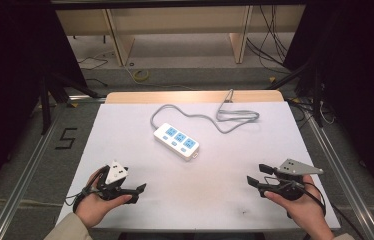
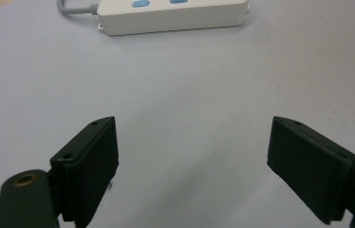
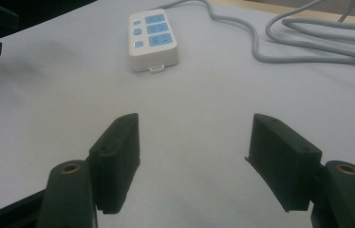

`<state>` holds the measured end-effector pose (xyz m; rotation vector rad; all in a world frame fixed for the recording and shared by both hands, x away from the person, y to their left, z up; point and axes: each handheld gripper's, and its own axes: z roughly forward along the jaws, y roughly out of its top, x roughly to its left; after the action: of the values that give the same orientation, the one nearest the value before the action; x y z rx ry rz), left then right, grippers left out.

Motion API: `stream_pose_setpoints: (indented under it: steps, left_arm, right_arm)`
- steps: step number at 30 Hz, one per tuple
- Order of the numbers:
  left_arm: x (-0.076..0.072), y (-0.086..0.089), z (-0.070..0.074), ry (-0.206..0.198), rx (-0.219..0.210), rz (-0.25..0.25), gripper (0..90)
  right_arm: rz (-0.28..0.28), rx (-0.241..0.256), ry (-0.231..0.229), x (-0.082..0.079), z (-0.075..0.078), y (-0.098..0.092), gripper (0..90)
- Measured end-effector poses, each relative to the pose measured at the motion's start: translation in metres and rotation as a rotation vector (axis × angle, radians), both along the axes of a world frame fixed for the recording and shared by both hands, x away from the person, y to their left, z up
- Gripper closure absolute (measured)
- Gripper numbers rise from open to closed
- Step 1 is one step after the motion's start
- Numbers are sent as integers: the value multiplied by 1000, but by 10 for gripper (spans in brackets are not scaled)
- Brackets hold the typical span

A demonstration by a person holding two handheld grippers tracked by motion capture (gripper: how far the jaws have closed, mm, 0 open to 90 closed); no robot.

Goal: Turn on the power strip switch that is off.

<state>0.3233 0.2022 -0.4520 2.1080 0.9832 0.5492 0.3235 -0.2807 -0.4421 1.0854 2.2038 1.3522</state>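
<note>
Low in the frame, my left gripper [image 1: 137, 189] and right gripper [image 1: 255, 176] both gape wide and hold nothing, so nothing is begun. Bare white bench [image 1: 215, 200] lies between them. Mid-frame sits the power strip [image 1: 176, 140], untouched; its grey cord [image 1: 225, 117] loops toward the upper edge.

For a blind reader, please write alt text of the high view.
A white power strip with its grey cable lies mid-table. Nearer the person, the left gripper and right gripper are held apart, jaws open and empty.
</note>
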Motion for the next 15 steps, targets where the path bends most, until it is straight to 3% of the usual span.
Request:
stream_pose_setpoints:
  steps: [5, 9, 11, 15]
  left_arm:
    - [-1, -1, 2, -16, -12, 14, 315]
    - [-1, -2, 6, -28, -32, -5, 583]
    - [0, -3, 7, -24, -20, -11, 700]
    - [2, -4, 9, -19, -13, -11, 864]
  right_arm:
    - [1, -3, 3, 0, 0, 1, 349]
    - [4, -5, 1, 1, 0, 1, 349]
    - [2, -3, 1, 1, 0, 1, 349]
    - [2, -4, -2, 2, 0, 1, 349]
